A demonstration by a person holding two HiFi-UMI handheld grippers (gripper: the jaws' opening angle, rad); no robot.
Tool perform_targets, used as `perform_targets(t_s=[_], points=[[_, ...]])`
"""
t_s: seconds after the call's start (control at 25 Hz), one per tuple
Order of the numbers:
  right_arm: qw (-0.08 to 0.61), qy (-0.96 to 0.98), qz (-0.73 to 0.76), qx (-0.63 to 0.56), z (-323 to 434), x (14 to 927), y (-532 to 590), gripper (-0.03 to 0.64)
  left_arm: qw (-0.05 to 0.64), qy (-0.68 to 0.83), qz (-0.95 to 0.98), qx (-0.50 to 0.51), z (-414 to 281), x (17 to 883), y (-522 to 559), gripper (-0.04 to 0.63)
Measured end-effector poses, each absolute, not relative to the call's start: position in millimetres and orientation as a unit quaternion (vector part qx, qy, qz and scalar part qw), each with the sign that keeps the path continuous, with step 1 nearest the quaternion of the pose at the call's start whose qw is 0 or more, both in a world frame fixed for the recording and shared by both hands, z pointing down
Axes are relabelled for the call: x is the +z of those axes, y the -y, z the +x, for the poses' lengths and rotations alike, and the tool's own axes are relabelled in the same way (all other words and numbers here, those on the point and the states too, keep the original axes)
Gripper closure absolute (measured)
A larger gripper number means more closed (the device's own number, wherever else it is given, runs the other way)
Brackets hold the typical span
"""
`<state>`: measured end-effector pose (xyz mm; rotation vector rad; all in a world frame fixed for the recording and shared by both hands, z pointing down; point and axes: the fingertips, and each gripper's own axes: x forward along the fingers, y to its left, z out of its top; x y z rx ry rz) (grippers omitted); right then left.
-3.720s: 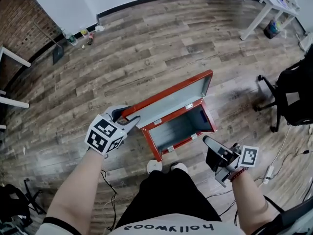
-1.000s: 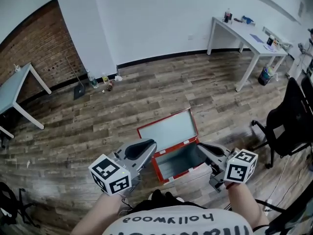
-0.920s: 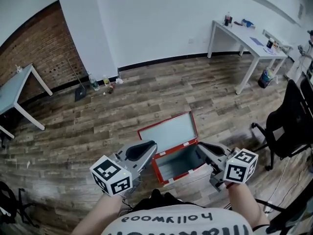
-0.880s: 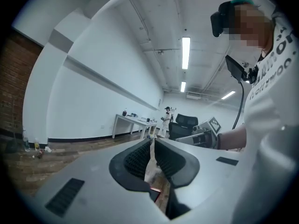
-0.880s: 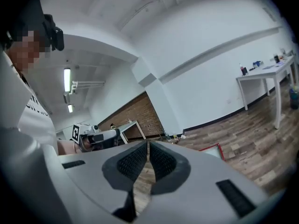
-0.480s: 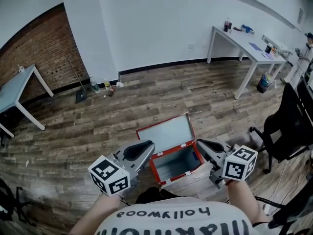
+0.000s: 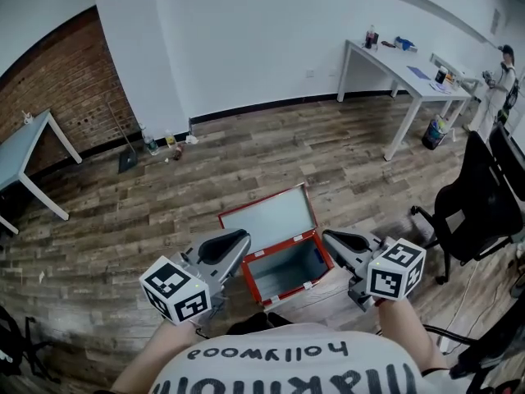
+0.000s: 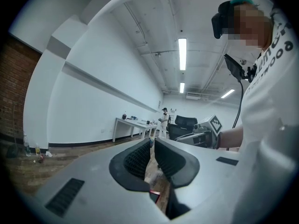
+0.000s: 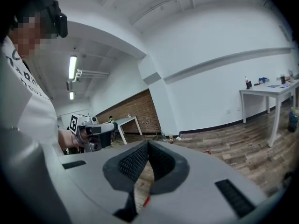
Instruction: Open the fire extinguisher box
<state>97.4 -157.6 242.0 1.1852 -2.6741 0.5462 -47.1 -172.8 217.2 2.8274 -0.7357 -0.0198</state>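
Note:
The red fire extinguisher box (image 7: pixel 289 278) stands on the wood floor with its lid (image 7: pixel 269 217) swung up and back, showing a grey, empty inside. My left gripper (image 7: pixel 244 238) hovers at the box's left side, clear of it. Between its pads (image 8: pixel 138 158) only a narrow slit shows, with nothing in it. To the right of the box my right gripper (image 7: pixel 328 236) also hangs free. Its jaws are shut and empty, the tips meeting in the right gripper view (image 9: pixel 148 143).
A white table (image 7: pixel 402 68) stands at the back right with a bin (image 7: pixel 433 131) beside it. A black office chair (image 7: pixel 476 203) is at the right, a blue-topped table (image 7: pixel 33 150) at the left. Bottles (image 7: pixel 160 146) line the wall. A person (image 7: pixel 500 80) stands at the far right.
Since the earliest frame my left gripper has come off the lid's edge and both grippers have lifted away from the box. Over the last second the view tilts up; the box stays open.

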Motion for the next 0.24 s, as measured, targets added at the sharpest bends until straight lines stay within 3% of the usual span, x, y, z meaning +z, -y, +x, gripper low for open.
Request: perform_targets(t_s=[0.24], points=[[0.086,0.892,0.405,0.183,102.2,242.5,158.7,0.606,0.108,0.242,0.964,-0.001,-44.1,218.7,174.2,0.563]])
